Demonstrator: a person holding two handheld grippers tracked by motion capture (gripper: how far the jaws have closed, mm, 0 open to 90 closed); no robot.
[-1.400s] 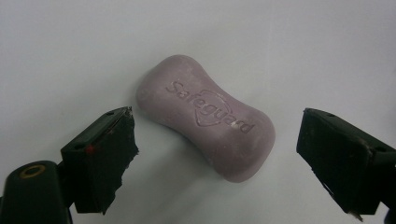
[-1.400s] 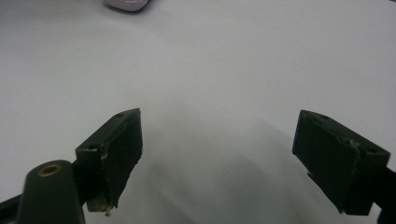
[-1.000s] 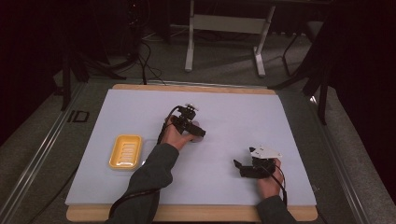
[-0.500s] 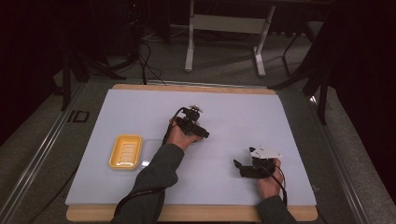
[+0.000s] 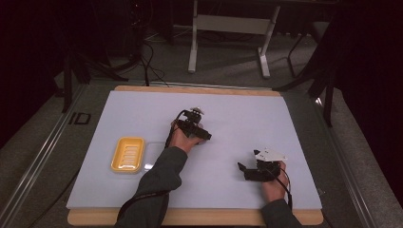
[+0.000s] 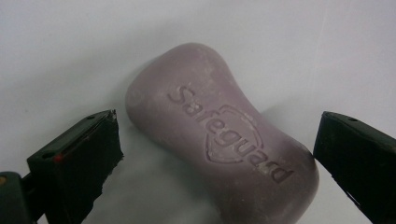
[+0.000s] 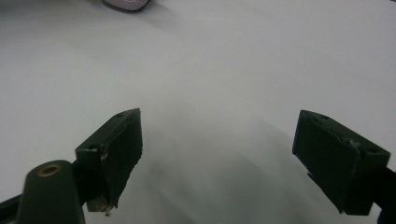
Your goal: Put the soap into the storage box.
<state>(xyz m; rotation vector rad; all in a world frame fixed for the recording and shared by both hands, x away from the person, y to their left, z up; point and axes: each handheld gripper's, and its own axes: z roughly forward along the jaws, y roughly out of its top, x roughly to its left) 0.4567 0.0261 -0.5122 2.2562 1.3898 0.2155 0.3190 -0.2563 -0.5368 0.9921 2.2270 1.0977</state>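
i see from the high view a white mat (image 5: 142,114) on a wooden table (image 5: 199,217). on the left part of the mat lies a yellow soap dish (image 5: 127,154), with ridges inside and nothing in it.

the left gripper (image 5: 203,135) is near the middle of the mat, held by the left hand (image 5: 183,138), and the grey sleeve (image 5: 154,190) comes from the bottom edge. in the left gripper view, the left gripper (image 6: 212,154) has its two black jaws wide apart, and between them lies a bar of soap (image 6: 219,133). the soap is a dull purple colour, with a waisted shape and the word "safeguard" pressed into its top face. it lies flat on the mat, diagonal between the jaws. the right jaw looks very close to the near end of the soap, but i cannot tell if it touches. the left jaw is apart from it. the jaws do not hold the soap.

the right gripper (image 5: 243,171) is at the lower right part of the mat, in the right hand (image 5: 273,183), with a pale plate on its top. in the right gripper view, the right gripper (image 7: 217,144) is also wide open, with only bare mat between the jaws. at the top edge of that view i see a small pale piece of something, i cannot tell what.

the soap dish is well apart from both grippers.
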